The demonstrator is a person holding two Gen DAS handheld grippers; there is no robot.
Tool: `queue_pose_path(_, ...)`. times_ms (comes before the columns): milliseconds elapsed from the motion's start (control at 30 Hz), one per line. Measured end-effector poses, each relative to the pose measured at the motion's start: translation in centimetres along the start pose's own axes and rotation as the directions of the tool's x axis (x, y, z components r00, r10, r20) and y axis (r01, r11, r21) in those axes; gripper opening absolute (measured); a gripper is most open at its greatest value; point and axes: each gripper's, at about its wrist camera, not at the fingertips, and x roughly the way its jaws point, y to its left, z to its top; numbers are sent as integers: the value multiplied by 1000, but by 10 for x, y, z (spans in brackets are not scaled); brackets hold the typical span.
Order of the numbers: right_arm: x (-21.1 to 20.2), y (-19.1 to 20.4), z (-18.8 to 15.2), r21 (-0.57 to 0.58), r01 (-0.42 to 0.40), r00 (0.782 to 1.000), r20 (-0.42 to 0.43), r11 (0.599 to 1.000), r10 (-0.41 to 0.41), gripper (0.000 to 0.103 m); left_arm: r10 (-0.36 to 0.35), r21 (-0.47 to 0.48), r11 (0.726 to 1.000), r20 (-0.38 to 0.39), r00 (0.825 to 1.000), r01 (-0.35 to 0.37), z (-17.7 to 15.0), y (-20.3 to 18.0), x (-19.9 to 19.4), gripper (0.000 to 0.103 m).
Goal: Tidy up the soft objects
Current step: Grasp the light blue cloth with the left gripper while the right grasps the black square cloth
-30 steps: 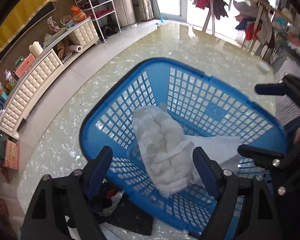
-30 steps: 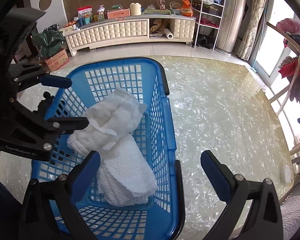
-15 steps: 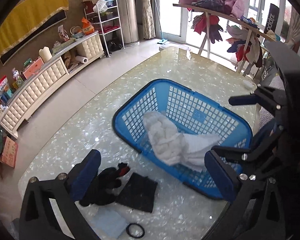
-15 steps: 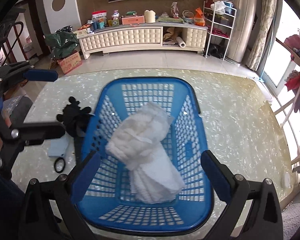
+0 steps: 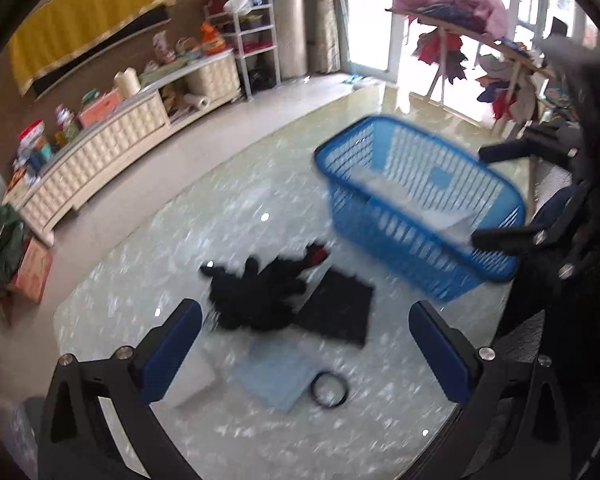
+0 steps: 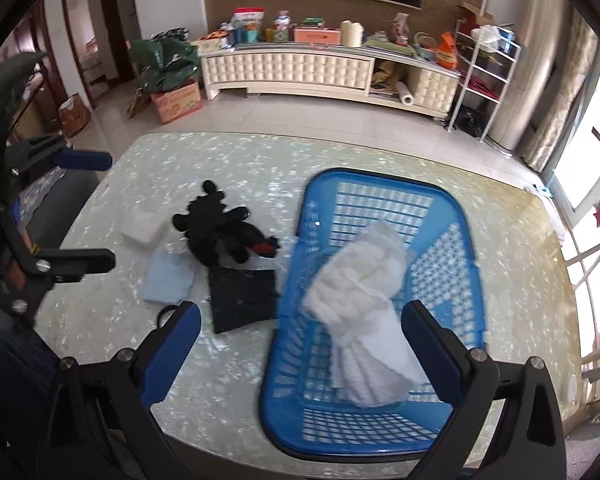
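Your table [image 6: 520, 248] has a glossy, pearly flake finish that throws back highlights. The blue basket [image 6: 470, 240] is smooth moulded plastic lattice, slightly shiny. Inside it, the white towel [image 6: 364, 272] looks like soft, fluffy, ribbed cloth. Left of the basket, the black plush toy [image 6: 216, 236] is matt and fuzzy, and the black cloth square [image 6: 242, 298] is matt with pale specks. The light blue cloth [image 6: 168, 276] looks smooth and flat. Your right hand-held gripper [image 6: 300, 352] has blue pads on matt black plastic with bright metal screws.
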Motion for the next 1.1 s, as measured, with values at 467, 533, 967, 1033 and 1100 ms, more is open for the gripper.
queue_pose_path(467,76,90,14,-186,-64,992,-116,981,43,101,52,-107,992,-188,981,-73,-84,52,39,103)
queue_pose_path(533,88,95,14,-197,-58,990,-135,979,32,101,49,-118,990,-195,980,-73,-88,59,44,103)
queue_pose_path(967,153,106,4,-195,-64,972,-236,979,16,92,39,-172,981,-287,957,-91,-114,75,93,103)
queue_pose_path(1033,162,106,3,-196,-48,969,-248,979,-2,92,20,-187,979,-294,956,-78,-117,77,101,103)
queue_pose_path(1100,171,103,1,-186,-33,964,-264,982,-18,92,3,-207,976,-302,953,-69,-120,80,108,103)
